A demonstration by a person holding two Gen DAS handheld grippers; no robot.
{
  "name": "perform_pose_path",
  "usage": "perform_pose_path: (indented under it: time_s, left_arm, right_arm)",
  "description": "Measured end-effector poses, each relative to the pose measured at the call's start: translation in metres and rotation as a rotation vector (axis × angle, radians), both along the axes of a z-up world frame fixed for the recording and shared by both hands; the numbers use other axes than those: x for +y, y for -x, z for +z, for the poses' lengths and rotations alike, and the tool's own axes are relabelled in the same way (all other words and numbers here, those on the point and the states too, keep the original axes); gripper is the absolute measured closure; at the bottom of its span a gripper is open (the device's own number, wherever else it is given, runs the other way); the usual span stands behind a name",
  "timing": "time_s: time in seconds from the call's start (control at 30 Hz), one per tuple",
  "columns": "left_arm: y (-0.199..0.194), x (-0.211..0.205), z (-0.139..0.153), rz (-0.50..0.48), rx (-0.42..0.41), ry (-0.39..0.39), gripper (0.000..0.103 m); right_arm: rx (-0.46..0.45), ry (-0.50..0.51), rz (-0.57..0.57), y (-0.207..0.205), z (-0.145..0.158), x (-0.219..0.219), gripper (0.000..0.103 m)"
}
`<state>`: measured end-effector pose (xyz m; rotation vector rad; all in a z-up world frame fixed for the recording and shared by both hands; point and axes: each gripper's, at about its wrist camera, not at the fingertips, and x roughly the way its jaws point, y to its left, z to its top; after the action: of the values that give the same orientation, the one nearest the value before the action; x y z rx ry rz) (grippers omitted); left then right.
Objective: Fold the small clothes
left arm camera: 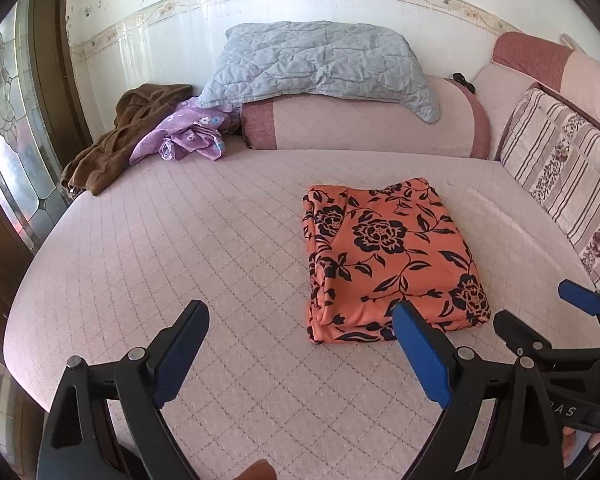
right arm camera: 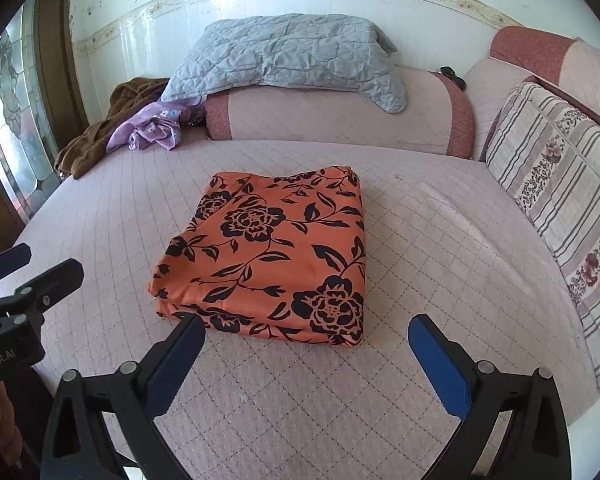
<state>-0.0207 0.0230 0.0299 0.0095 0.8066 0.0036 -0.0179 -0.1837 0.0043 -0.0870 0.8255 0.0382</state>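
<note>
Orange cloth with black flowers [right arm camera: 272, 256], folded into a thick rectangle, lies flat on the pink quilted bed [right arm camera: 440, 240], at the centre of the right wrist frame. Both grippers hover just short of its near edge, holding nothing: the right gripper [right arm camera: 306, 334] with fingers wide apart, the left gripper [left arm camera: 300, 320] likewise spread. At upper left, a purple flowered garment [left arm camera: 184, 136] and a brown garment [left arm camera: 116, 140] lie crumpled together. A grey quilted pillow [left arm camera: 320, 64] rests on a pink bolster [left arm camera: 360, 128]; a striped cushion [left arm camera: 568, 184] leans at right.
</note>
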Motion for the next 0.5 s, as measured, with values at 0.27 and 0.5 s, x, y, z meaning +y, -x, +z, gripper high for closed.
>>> perform_pose_path:
  time_s: [0.27, 0.5]
  left_arm:
    - [-0.009, -0.001, 0.001, -0.011, 0.001, 0.016, 0.01]
    - [-0.016, -0.003, -0.001, -0.012, 0.009, 0.027, 0.01]
  right_arm:
    - [0.011, 0.02, 0.007, -0.009, 0.0, 0.004, 0.0]
    - [0.009, 0.023, 0.008, -0.015, 0.001, 0.005, 0.0]
